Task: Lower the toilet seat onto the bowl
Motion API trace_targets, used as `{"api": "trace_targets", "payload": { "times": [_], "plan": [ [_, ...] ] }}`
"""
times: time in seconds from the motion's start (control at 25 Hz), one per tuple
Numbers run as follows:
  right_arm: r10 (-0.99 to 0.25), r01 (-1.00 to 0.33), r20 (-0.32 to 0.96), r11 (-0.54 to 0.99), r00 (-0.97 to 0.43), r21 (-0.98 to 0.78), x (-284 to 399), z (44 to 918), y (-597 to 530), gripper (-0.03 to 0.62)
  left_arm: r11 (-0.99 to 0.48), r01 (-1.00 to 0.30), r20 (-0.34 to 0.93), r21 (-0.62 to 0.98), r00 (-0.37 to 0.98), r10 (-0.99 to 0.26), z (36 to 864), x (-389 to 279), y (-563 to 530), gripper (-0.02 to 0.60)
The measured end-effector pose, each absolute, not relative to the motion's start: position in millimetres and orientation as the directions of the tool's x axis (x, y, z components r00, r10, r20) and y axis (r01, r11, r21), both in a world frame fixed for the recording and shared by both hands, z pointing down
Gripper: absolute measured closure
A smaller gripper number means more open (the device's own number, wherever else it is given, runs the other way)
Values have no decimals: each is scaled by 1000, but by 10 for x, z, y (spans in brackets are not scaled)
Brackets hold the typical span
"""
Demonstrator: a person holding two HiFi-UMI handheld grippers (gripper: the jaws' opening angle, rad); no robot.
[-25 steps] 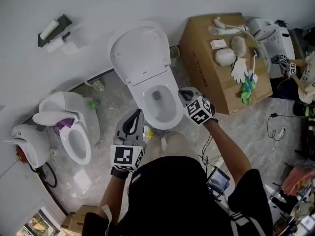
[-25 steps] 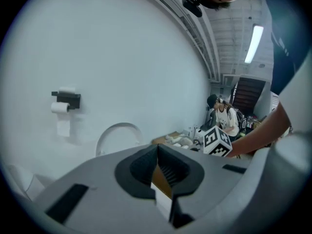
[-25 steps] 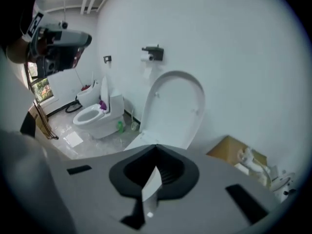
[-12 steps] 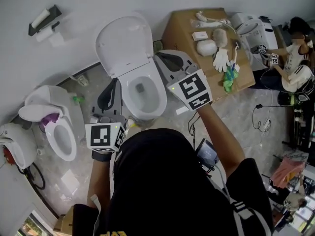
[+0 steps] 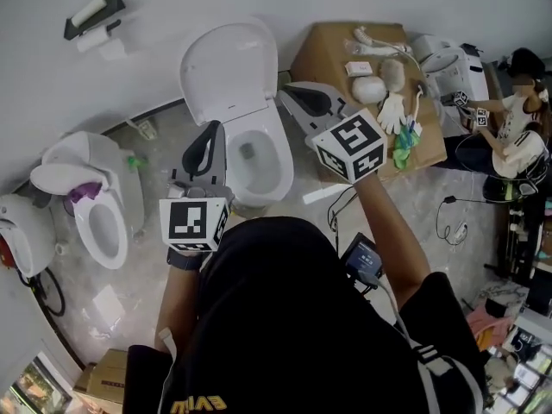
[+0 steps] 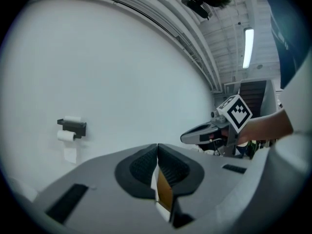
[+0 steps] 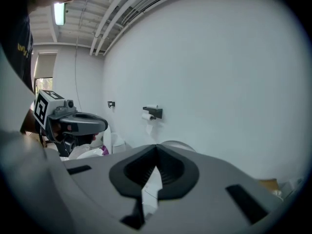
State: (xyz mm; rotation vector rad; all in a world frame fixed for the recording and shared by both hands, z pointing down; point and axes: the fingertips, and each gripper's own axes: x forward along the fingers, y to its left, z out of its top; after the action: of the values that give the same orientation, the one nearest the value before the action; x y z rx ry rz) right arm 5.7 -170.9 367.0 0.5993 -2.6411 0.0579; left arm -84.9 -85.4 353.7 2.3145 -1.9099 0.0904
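Note:
The white toilet's seat and lid point(image 5: 228, 67) stand raised against the wall above the open bowl point(image 5: 278, 169). My left gripper point(image 5: 212, 129) is shut and empty, just left of the bowl's rim. Also shut and empty, my right gripper point(image 5: 285, 93) hovers at the right edge of the raised lid; whether it touches the lid I cannot tell. The left gripper view has closed jaws point(image 6: 157, 146) aimed at the bare wall, with the right gripper point(image 6: 207, 131) alongside. In the right gripper view, the lid's top point(image 7: 176, 145) peeks over the closed jaws point(image 7: 156, 149).
A second toilet point(image 5: 97, 216) stands at the left. A cardboard box point(image 5: 324, 59) with gloves and small items is right of the toilet. A paper holder point(image 5: 90, 15) hangs on the wall. A seated person point(image 5: 516, 110) and floor cables point(image 5: 453, 218) are at the right.
My right gripper rose from the bowl's front edge up to the right side of the raised lid. The left gripper moved forward to the bowl's left. The head view shifted.

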Motion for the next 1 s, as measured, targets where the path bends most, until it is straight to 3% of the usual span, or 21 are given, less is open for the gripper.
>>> {"api": "trace_targets", "payload": {
  "times": [1.0],
  "plan": [
    [-482,-462,369,875,-795,147,20,3468,-1814,601,-222,-975,210,31,223,-952,3682,-764,-909,569]
  ]
}}
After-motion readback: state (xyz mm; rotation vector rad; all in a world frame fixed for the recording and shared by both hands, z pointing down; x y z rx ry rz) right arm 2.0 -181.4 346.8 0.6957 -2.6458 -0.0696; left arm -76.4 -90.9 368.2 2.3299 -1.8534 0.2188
